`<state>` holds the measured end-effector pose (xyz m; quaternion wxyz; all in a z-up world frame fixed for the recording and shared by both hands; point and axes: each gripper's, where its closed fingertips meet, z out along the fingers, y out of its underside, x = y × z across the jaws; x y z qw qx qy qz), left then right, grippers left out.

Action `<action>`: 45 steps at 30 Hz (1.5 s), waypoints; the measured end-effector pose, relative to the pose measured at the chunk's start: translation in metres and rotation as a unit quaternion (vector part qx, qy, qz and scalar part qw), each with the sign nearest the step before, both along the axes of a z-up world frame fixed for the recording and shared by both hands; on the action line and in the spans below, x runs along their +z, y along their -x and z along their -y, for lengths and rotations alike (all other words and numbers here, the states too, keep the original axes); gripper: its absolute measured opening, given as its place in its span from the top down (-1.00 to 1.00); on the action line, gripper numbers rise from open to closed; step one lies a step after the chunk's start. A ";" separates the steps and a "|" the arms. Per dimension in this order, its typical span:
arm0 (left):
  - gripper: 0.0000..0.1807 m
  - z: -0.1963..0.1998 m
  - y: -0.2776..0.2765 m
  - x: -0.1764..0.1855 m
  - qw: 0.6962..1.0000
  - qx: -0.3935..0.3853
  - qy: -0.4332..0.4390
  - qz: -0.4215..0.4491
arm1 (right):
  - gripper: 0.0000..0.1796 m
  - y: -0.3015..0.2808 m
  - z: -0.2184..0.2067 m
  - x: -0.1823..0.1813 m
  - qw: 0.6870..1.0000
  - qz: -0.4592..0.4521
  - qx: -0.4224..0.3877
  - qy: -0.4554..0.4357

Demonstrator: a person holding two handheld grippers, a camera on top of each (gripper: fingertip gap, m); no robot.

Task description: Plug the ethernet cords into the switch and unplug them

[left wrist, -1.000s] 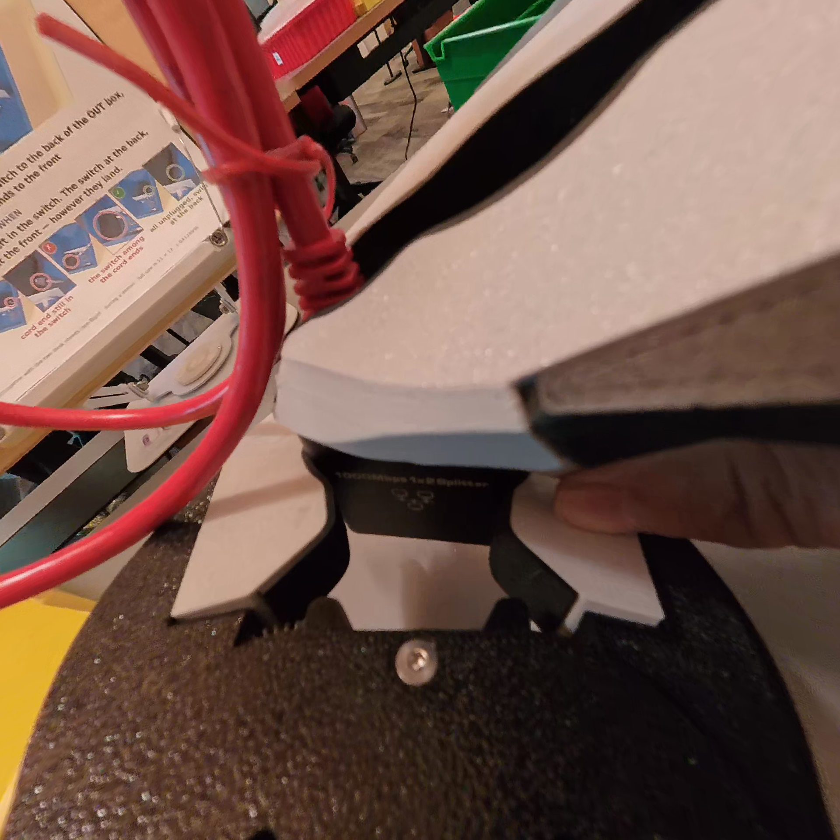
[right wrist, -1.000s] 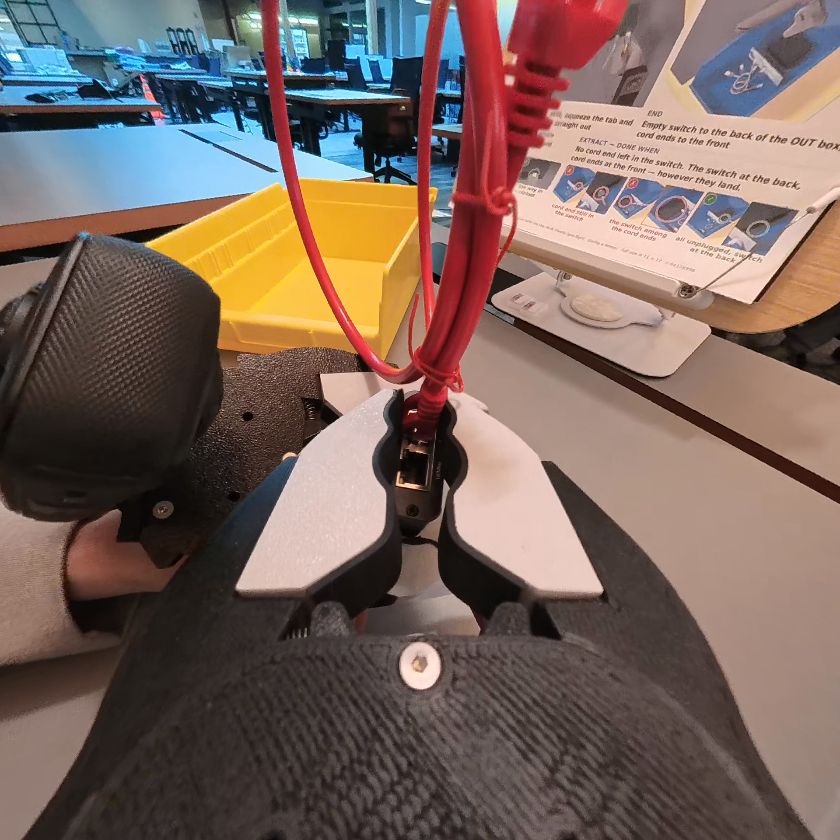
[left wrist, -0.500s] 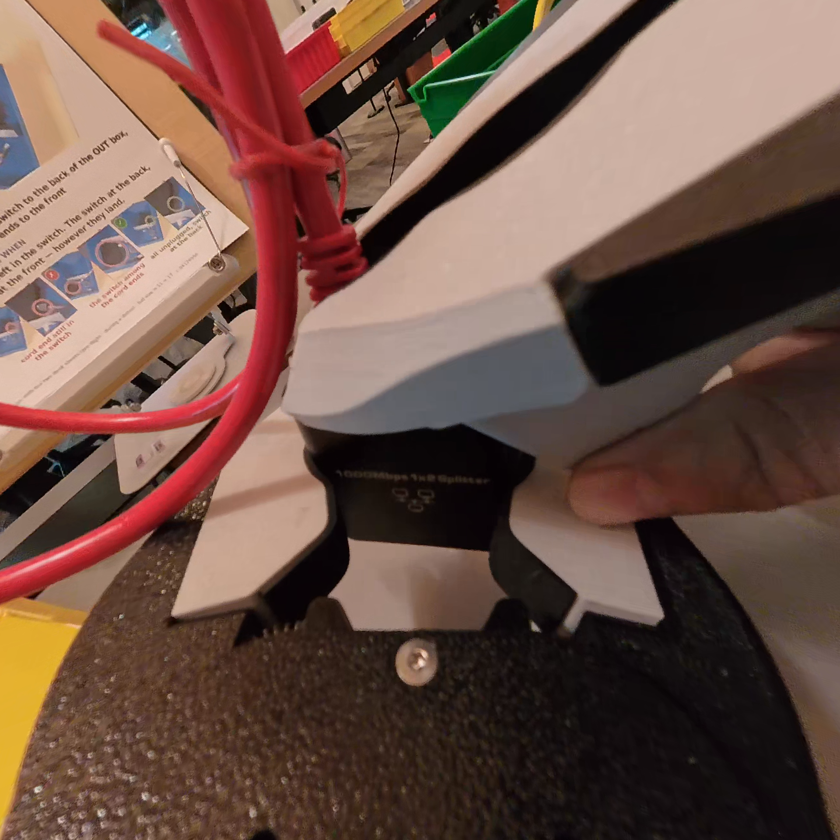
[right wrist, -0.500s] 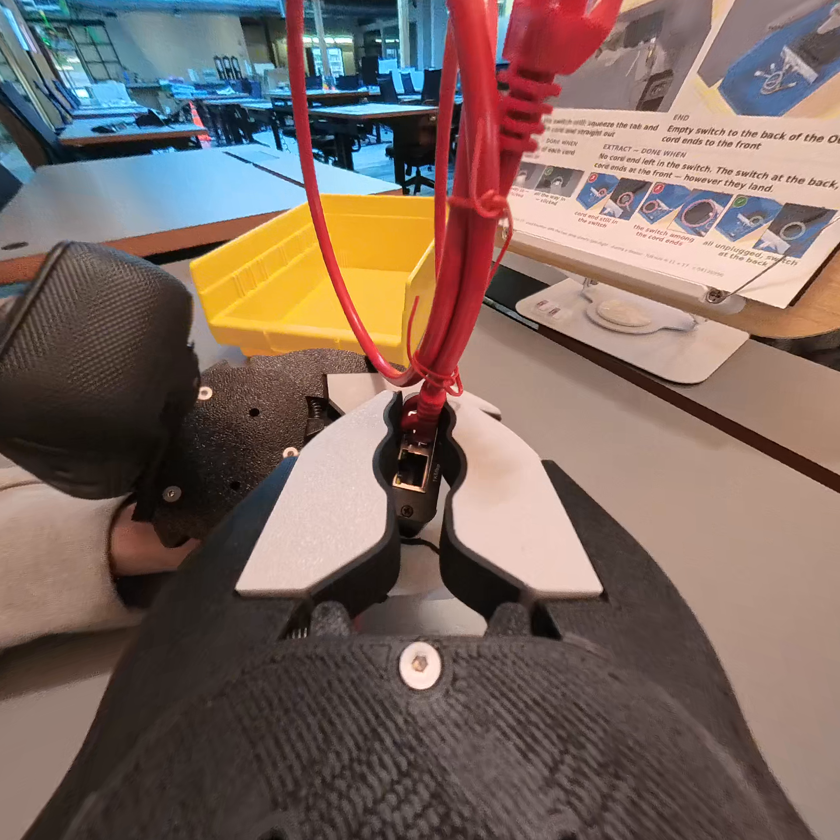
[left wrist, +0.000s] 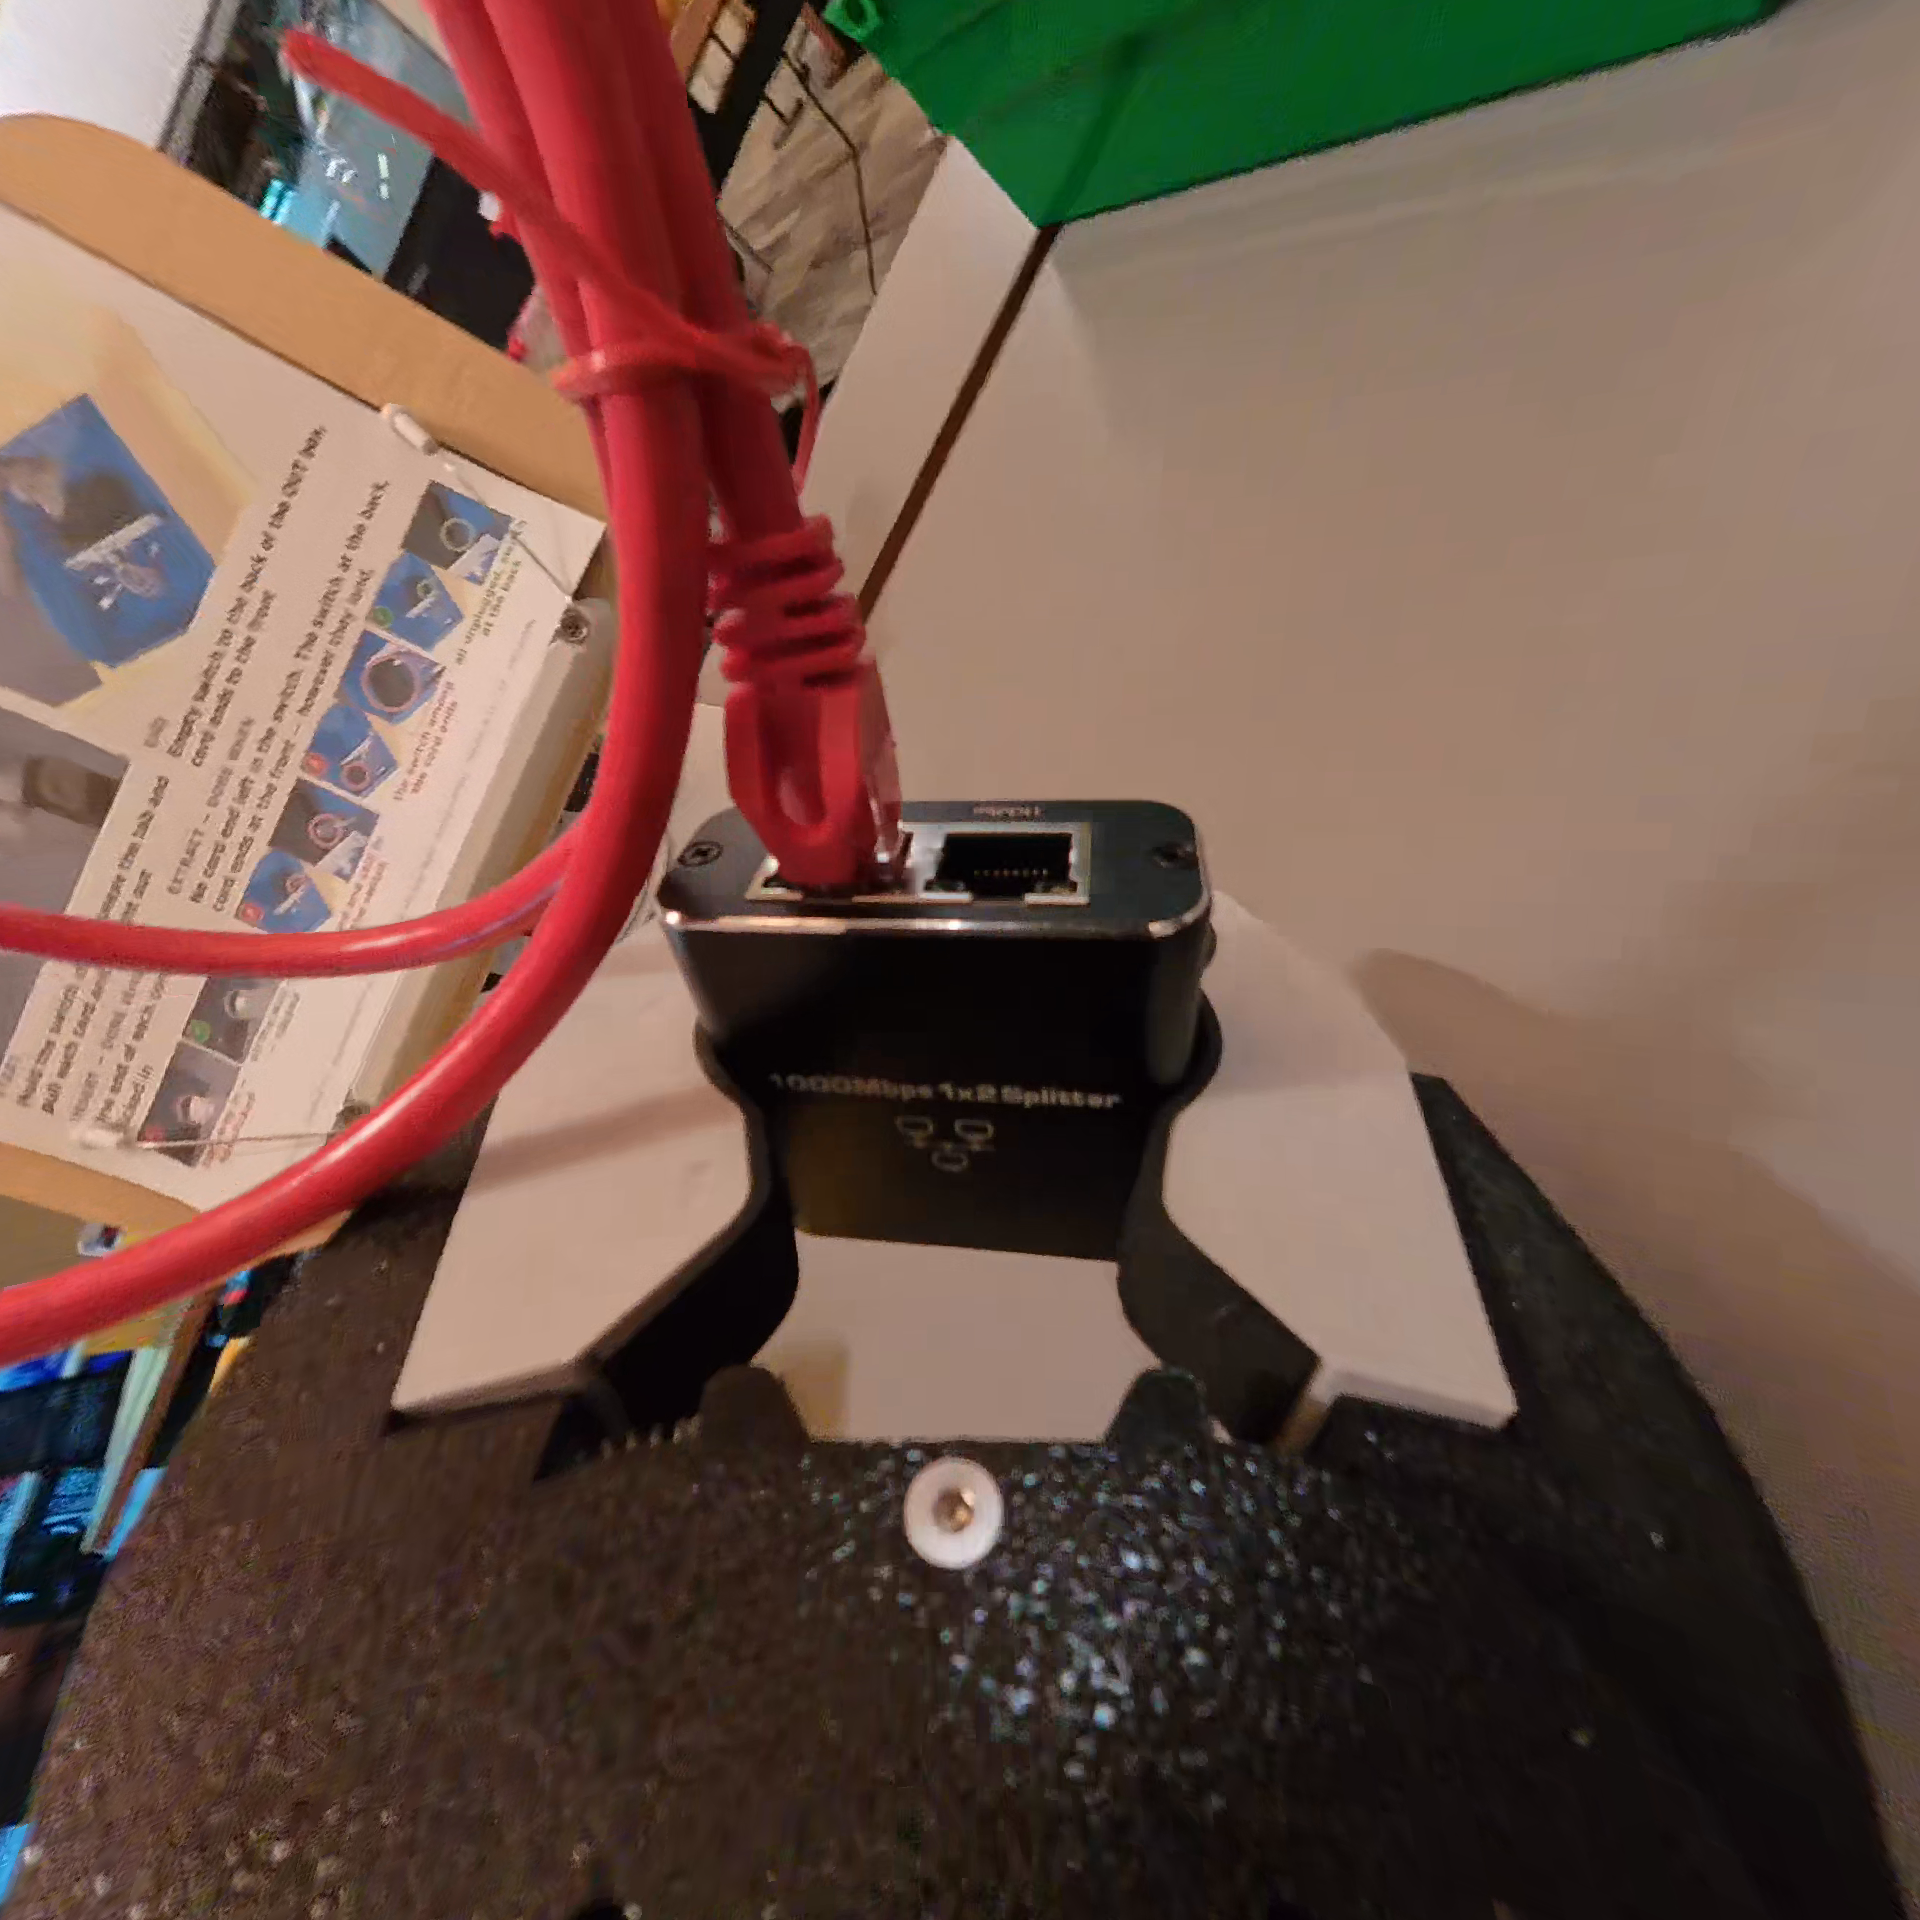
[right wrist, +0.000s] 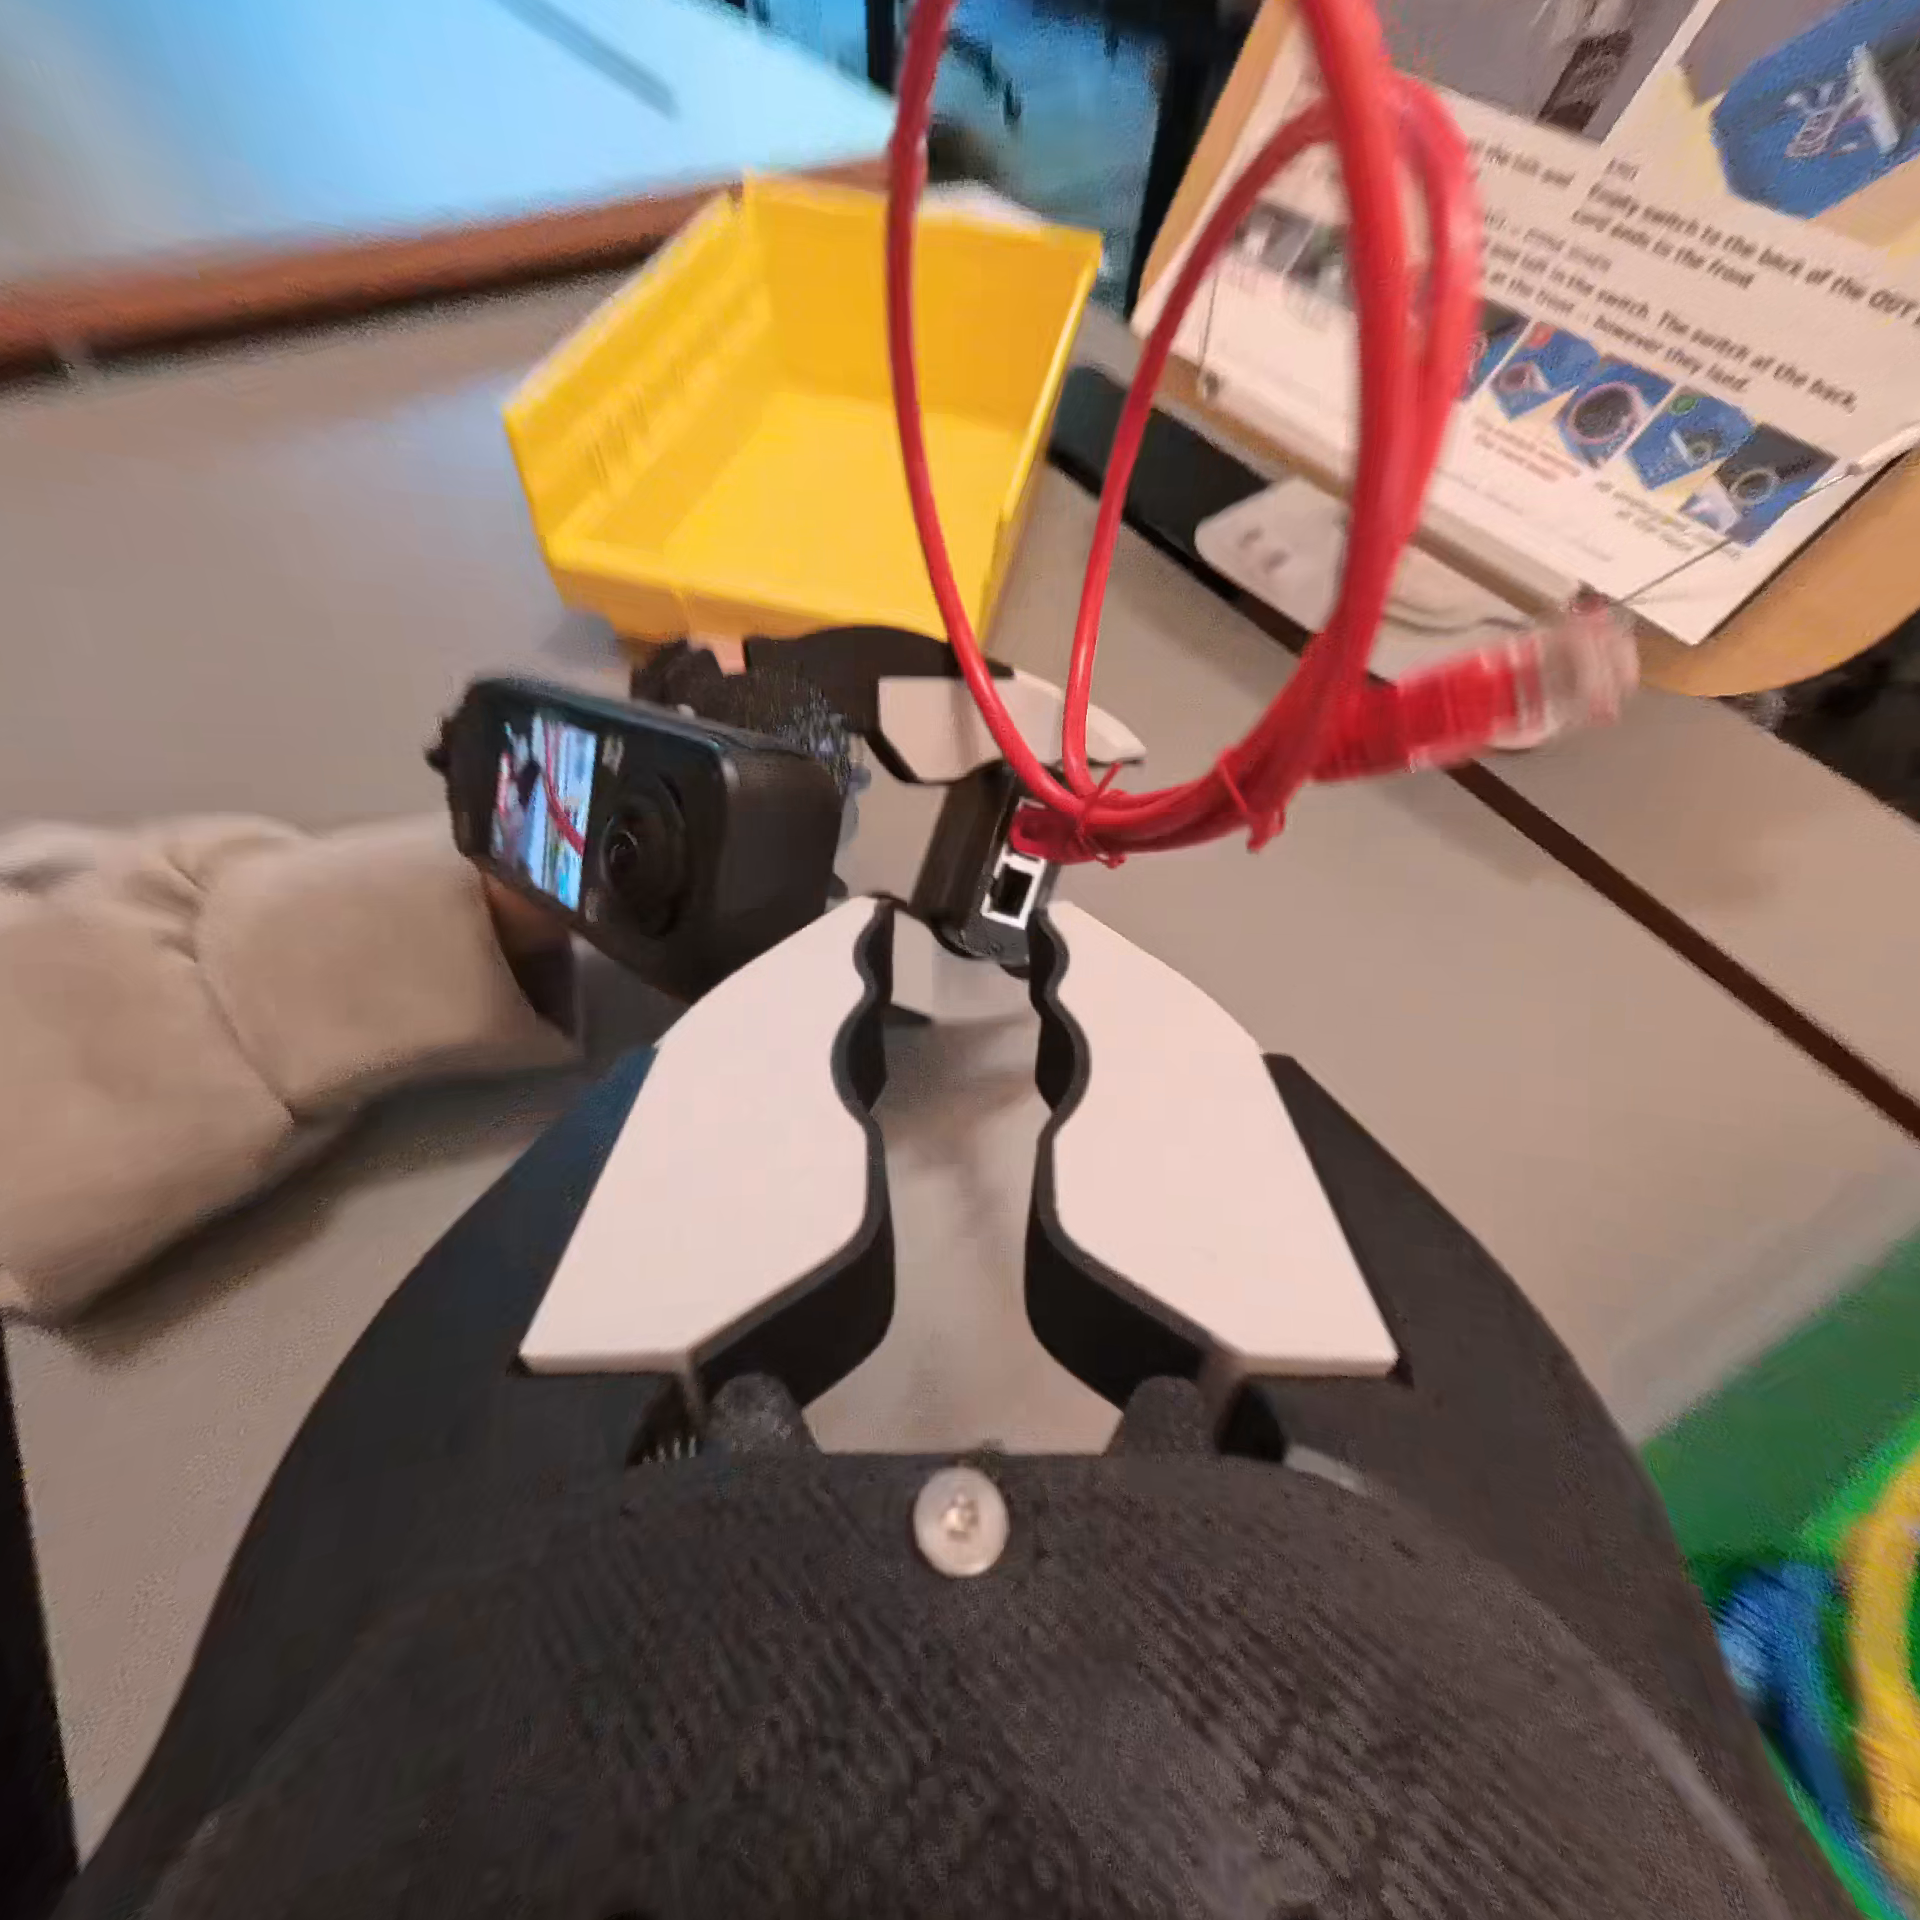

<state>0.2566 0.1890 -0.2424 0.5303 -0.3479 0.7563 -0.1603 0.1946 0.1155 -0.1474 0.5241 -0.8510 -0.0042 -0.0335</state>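
Note:
In the left wrist view my left gripper (left wrist: 956, 1049) is shut on the black switch (left wrist: 935, 966), holding it by its sides with the ports facing away. A red ethernet cord (left wrist: 644, 582), bundled with a tie, has one plug (left wrist: 821, 810) in the left port. The right port (left wrist: 1003, 864) is empty. In the right wrist view my right gripper (right wrist: 956, 935) is open and empty, just behind the switch (right wrist: 987, 883). The cord's free plug (right wrist: 1496, 696) hangs out to the right of the loop.
A yellow bin (right wrist: 810, 416) stands on the grey table behind the switch. An instruction sheet on a stand (right wrist: 1621, 343) is at the right. A green bin (left wrist: 1143, 83) sits beyond the switch. A person's sleeve (right wrist: 208, 987) and the left gripper's camera (right wrist: 644, 831) are at the left. About 12 cm separates my left fingertips from my right.
My right gripper has let go of the switch, opened and pulled back, so it no longer covers the left wrist view. The cord loop has swung over to the right.

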 end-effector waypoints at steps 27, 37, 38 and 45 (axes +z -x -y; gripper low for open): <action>0.15 0.043 0.005 -0.009 0.994 -0.102 0.004 -0.024 | 0.53 -0.006 0.011 -0.019 0.981 -0.103 0.048 0.158; 0.13 0.056 0.015 -0.010 0.984 -0.167 0.048 -0.041 | 0.44 -0.006 0.004 -0.053 0.937 -0.349 0.014 -0.004; 0.13 0.057 0.016 -0.012 0.983 -0.171 0.043 -0.048 | 0.45 -0.007 0.001 -0.053 0.934 -0.357 0.017 -0.009; 0.16 0.066 0.027 -0.028 0.971 -0.210 0.050 -0.106 | 0.72 -0.009 -0.009 -0.068 0.913 -0.408 0.022 0.024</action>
